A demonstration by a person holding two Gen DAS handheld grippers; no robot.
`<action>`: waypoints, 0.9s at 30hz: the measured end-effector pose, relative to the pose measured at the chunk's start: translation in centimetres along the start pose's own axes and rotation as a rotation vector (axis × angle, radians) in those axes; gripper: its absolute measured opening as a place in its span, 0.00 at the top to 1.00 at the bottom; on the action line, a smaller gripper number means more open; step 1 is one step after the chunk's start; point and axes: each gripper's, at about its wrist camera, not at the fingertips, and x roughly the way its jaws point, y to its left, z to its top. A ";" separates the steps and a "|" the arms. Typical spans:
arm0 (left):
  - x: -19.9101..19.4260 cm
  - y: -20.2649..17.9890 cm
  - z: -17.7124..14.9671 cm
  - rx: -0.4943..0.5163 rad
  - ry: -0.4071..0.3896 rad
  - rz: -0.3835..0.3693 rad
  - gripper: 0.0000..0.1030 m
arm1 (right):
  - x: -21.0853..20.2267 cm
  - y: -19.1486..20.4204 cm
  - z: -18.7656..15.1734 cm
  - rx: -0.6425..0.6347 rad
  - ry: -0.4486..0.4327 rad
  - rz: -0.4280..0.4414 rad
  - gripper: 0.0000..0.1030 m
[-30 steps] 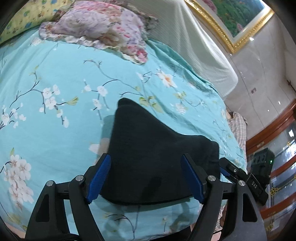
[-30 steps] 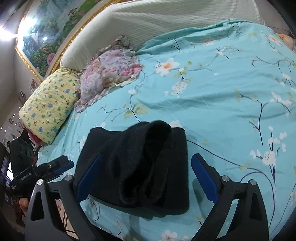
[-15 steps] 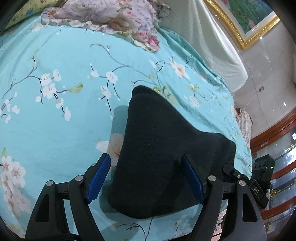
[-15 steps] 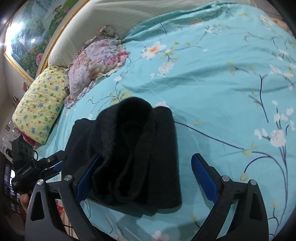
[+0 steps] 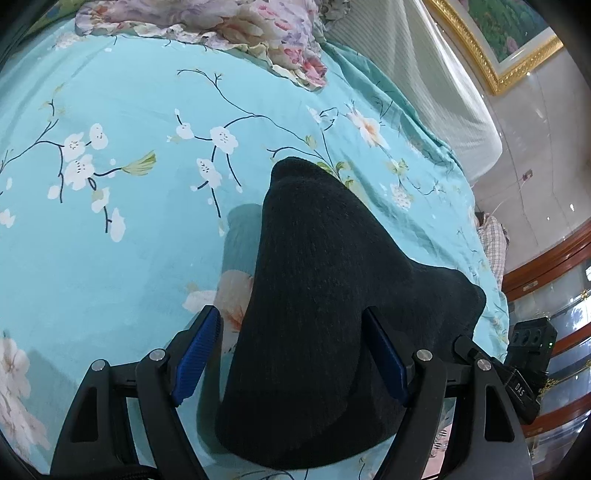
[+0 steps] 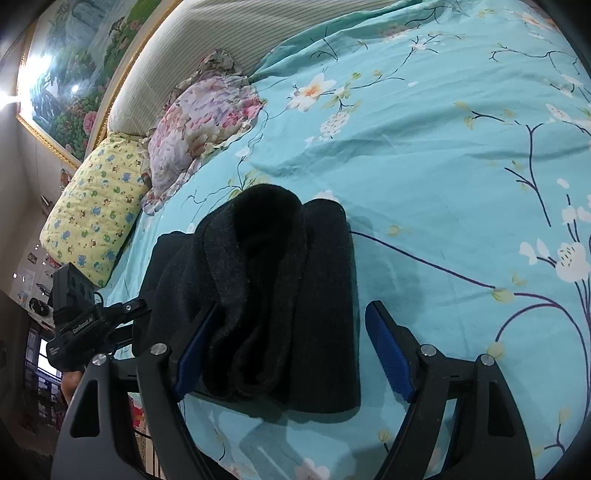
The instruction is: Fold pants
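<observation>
A: Bedroom. I've got a bed (image 5: 129,258) w/ teal blossom-print cover filling both views, floral pillow (image 5: 236,33) at top of the left view, yellow pillow (image 6: 96,206) mid-left in the right view, gold-framed painting (image 6: 70,70) upper left there.

B: Pants?

A: Pants (image 5: 332,314) are a black folded bundle on the cover, centre to lower centre of both frames. In the right view I see thick rolled layers stacked, open edges toward the cam.

B: Left gripper?

A: Left gripper (image 5: 291,354) is spread, blue pads either side of the bundle's near end. Right pad looks to be at the cloth, left pad apart from it w/ cover showing between. No pinch that I can see.

B: Right?

A: Right gripper (image 6: 291,350) jaws just been closing, but still spread. Pants sit between them; left pad is at the bundle's left edge, right pad clear of it, teal gap beside it.
</observation>
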 end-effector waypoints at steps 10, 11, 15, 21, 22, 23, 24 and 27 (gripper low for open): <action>0.8 -1.1 0.3 0.045 0.017 0.006 0.40 | 0.3 0.1 0.1 -0.011 0.008 0.009 0.23; 0.7 -1.2 0.3 0.050 0.014 0.007 0.43 | 0.4 0.2 0.1 -0.016 0.008 0.008 0.25; 0.3 -1.6 0.1 0.064 -0.002 0.004 0.54 | 0.5 0.4 -0.1 -0.032 0.015 0.021 0.40; -1.4 -2.4 0.1 0.086 -0.033 -0.013 0.66 | -0.2 1.8 -0.2 -0.064 -0.018 0.006 0.51; -1.8 -2.5 0.1 0.085 -0.039 -0.020 0.66 | -0.3 2.1 -0.1 -0.070 -0.023 0.006 0.53; -2.2 -2.5 0.1 0.083 -0.046 -0.029 0.67 | -0.5 2.3 0.0 -0.074 -0.027 0.009 0.53; -2.9 -2.7 0.2 0.084 -0.057 -0.044 0.68 | -0.7 2.6 0.1 -0.077 -0.033 0.014 0.55; -4.5 -2.9 0.5 0.091 -0.091 -0.050 0.68 | -1.2 3.7 0.8 -0.095 -0.039 0.037 0.55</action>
